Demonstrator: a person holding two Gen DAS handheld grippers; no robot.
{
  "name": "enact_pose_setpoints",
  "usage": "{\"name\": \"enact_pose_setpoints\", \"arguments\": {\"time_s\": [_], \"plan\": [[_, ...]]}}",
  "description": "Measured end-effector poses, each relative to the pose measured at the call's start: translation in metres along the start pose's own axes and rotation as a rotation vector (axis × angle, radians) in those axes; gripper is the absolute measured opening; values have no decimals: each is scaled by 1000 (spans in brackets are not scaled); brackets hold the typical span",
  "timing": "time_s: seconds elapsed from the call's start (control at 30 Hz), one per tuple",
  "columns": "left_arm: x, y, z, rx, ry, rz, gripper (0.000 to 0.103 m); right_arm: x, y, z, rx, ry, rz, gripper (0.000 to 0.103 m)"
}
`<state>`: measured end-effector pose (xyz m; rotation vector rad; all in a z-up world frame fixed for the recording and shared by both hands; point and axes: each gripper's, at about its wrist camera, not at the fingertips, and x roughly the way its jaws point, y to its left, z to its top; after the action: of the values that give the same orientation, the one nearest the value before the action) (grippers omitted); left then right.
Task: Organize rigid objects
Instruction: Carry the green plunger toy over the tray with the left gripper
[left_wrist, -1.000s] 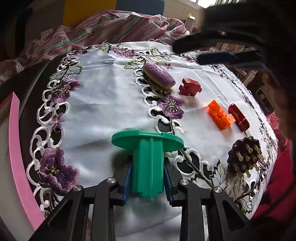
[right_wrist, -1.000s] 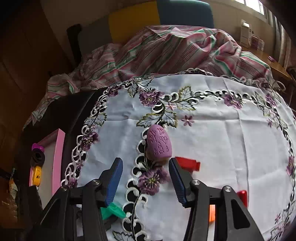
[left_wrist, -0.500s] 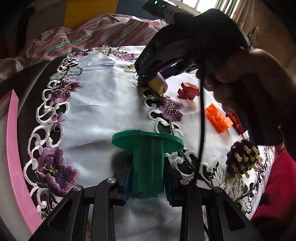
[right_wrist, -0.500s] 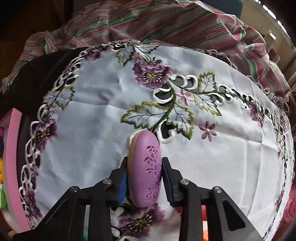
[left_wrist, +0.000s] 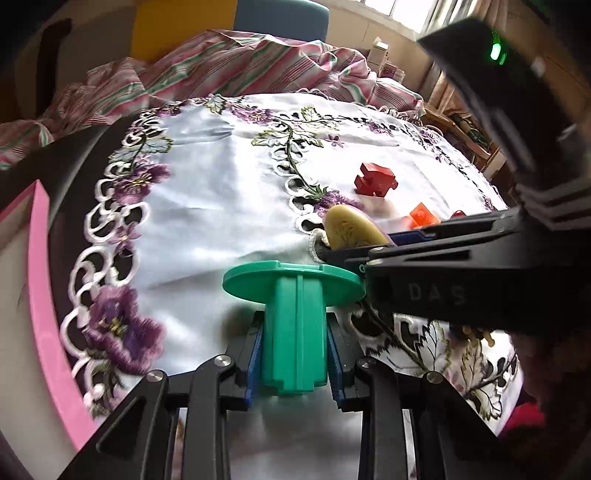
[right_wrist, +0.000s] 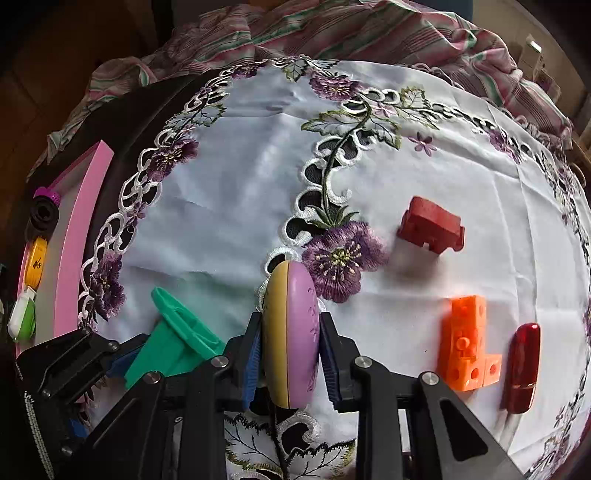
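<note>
My left gripper (left_wrist: 295, 347) is shut on a green plastic piece (left_wrist: 295, 325) with a round flange, held above the white embroidered cloth (left_wrist: 207, 192); it also shows in the right wrist view (right_wrist: 173, 343). My right gripper (right_wrist: 290, 350) is shut on a purple and yellow oval case (right_wrist: 291, 332), lifted off the cloth; its yellow side shows in the left wrist view (left_wrist: 351, 229). On the cloth lie a red block (right_wrist: 432, 225), an orange brick piece (right_wrist: 467, 350) and a dark red lipstick tube (right_wrist: 522, 365).
A pink-edged tray (right_wrist: 74, 251) stands at the left table edge, with a purple-black roll (right_wrist: 44, 210), a yellow item (right_wrist: 35, 262) and a green-white item (right_wrist: 22, 314) in it. A striped blanket (right_wrist: 332, 29) lies behind the table.
My right gripper has lifted the oval case off the cloth and pulled back toward the near side, beside the left gripper. The left gripper still holds the green piece.
</note>
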<state>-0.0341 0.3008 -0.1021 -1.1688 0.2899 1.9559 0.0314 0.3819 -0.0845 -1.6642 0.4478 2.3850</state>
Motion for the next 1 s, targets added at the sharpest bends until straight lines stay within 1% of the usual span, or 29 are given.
{"name": "enact_pose_setpoints", "arguments": {"time_s": [0.07,0.17,0.2,0.37,0.6,0.7,0.8,0.93,1.0], "plan": [[-5,1,-5,0,1,13,30,-1,-4,-1,10,-21,16,28],[-13,4,-9,-14,-3,14,30,-2,-8,-1,22,-32,27,28],[-21,1,-15,-14,-9,15,30,-2,-8,1,24,-34,29,28],[-44,0,-21,0,-49,27,30,-3,-9,2,22,-38,30,28],[-77,11,-28,-37,-91,43,30,7,6,5,-13,-51,-12,28],[-91,24,-32,-75,-109,50,30,8,11,4,-43,-53,-37,28],[-105,42,-36,-123,-129,70,30,8,9,5,-46,-50,-34,28],[-123,76,-40,-214,-148,119,30,9,10,5,-48,-48,-35,28],[-132,94,-43,-257,-165,156,30,9,11,5,-53,-49,-40,28]]}}
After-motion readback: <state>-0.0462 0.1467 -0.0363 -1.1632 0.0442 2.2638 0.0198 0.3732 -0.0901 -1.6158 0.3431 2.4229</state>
